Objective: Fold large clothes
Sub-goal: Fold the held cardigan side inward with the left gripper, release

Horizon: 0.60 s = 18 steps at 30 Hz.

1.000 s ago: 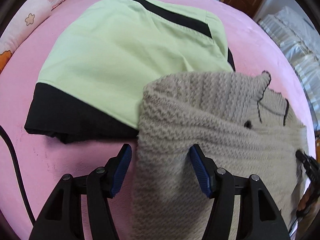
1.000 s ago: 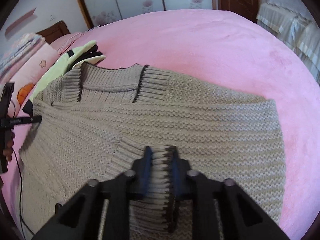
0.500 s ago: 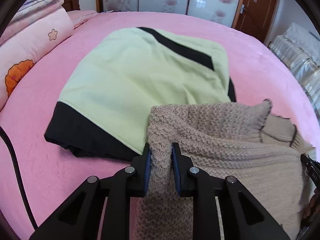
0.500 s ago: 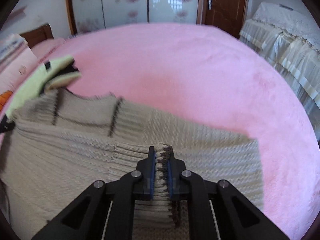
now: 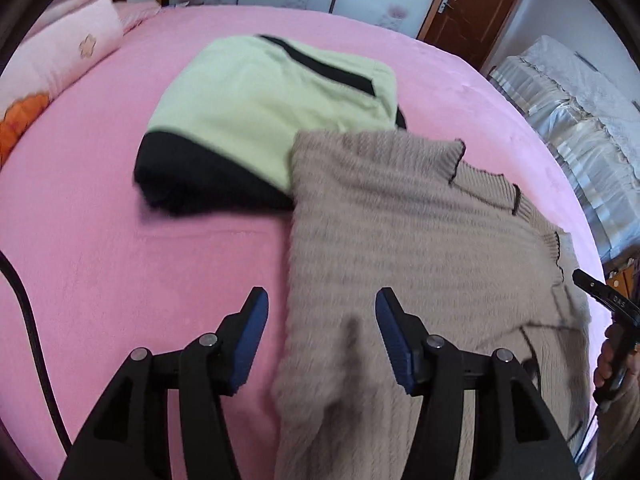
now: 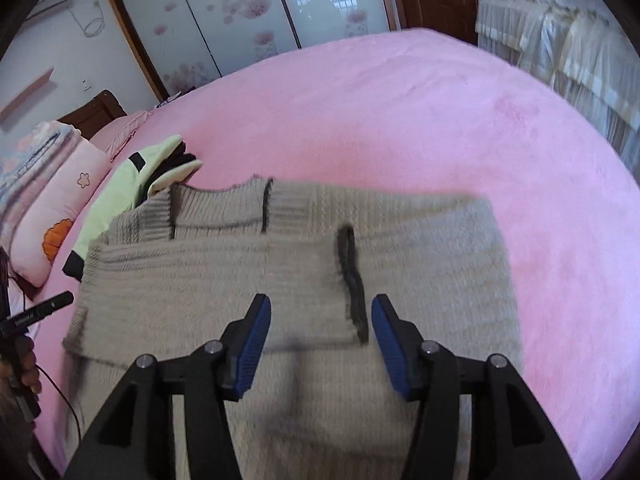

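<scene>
A beige knitted sweater (image 5: 408,248) with dark trim lies on the pink bed (image 5: 100,248), folded over itself; it also shows in the right wrist view (image 6: 280,280). My left gripper (image 5: 322,332) is open, its fingers spread over the sweater's left edge, holding nothing. My right gripper (image 6: 320,340) is open above the sweater's folded part, beside a dark-trimmed cuff (image 6: 352,280). A folded light green and black garment (image 5: 264,112) lies behind the sweater, its near corner under the sweater's edge.
Pink pillows (image 5: 60,52) lie at the left of the bed. A white covered piece of furniture (image 5: 580,120) stands to the right. Wardrobe doors (image 6: 240,12) and a brown door (image 5: 476,8) are at the back. A black cable (image 5: 24,320) runs at the left.
Both grippers were shut on the sweater half a second ago; both have opened and let it go. The sweater now lies flatter on the bed.
</scene>
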Motion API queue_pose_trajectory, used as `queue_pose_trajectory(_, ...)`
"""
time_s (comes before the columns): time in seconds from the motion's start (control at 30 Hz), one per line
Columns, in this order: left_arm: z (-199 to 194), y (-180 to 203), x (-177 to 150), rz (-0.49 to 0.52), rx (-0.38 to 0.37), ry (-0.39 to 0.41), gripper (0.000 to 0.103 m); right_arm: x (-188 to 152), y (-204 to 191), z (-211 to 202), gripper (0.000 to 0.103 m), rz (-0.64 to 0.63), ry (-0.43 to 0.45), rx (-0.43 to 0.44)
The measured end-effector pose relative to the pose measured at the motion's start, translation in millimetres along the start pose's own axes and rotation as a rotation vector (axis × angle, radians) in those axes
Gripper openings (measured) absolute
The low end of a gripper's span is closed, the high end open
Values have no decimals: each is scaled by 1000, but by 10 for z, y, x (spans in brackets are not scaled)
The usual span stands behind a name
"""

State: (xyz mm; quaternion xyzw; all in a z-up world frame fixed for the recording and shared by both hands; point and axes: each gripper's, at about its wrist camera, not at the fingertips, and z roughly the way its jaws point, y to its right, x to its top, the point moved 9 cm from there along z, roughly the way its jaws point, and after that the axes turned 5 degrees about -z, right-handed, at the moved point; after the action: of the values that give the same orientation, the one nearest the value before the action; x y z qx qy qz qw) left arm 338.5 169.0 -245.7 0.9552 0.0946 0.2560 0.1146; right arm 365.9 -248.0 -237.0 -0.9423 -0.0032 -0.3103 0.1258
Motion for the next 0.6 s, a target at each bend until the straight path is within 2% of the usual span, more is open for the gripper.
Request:
queue_pose_trajectory(0.17, 114, -225, -363, -109, -34, -53, 54, -160, 96, 81, 53, 83, -17, 10)
queue_pose_trajectory(0.3, 202, -282, -454, -158, -52, -35, 53, -138, -120, 146, 53, 71, -1, 40)
queue_pose_trajectory(0.4, 212, -297, -511, -189, -84, -48, 53, -131, -219, 346, 53, 32, -36, -16)
queue_pose_trajectory(0.47, 152, -245, -547, -177, -133, -63, 53, -147, -218, 421, 53, 17, -45, -45)
queue_pose_trajectory(0.5, 126, -221, -577, -153, -135, -71, 53, -151, -219, 424, 53, 9, -39, -53)
queue_pose_trajectory(0.6, 85, -177, -640, -47, -76, -67, 53, -170, -223, 407, 53, -1, -36, -40)
